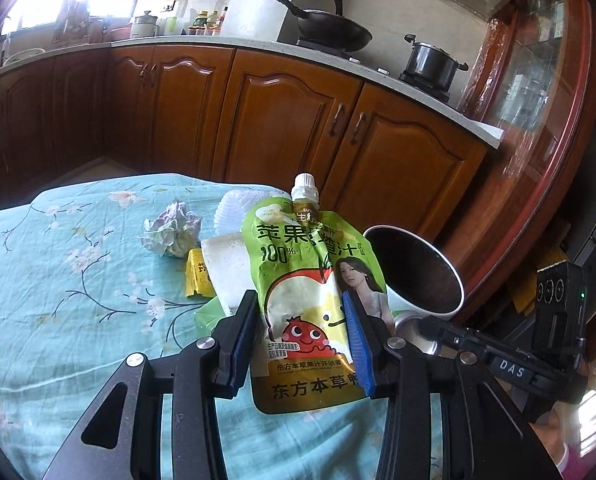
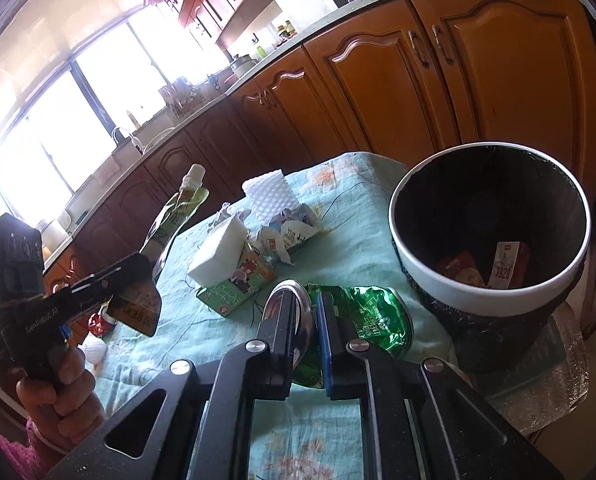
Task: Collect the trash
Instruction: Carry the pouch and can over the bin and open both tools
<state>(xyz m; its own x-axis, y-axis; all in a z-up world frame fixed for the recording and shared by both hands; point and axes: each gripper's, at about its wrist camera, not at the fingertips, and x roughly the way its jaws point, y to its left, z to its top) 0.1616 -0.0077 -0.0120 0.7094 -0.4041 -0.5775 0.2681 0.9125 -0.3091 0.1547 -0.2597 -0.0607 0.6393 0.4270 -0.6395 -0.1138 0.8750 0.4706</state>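
Pinching a glossy green juice pouch [image 1: 298,292], left gripper [image 1: 304,328]; right gripper [image 2: 308,320] apparently clamps crumpled green can [image 2: 372,320].

Juice pouch [image 1: 310,296]: glossy plastic film. Crushed can [image 2: 362,320]: shiny crinkled metal. Tablecloth [image 1: 58,280]: matt woven cloth; cabinets [image 1: 282,120]: polished wood.

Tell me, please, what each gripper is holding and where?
Left gripper clamps the juice pouch across its lower half. Right gripper grips the crushed green can at its silvery end.

Left tongs [image 1: 304,320] clamped, right tongs [image 2: 310,320] likewise.
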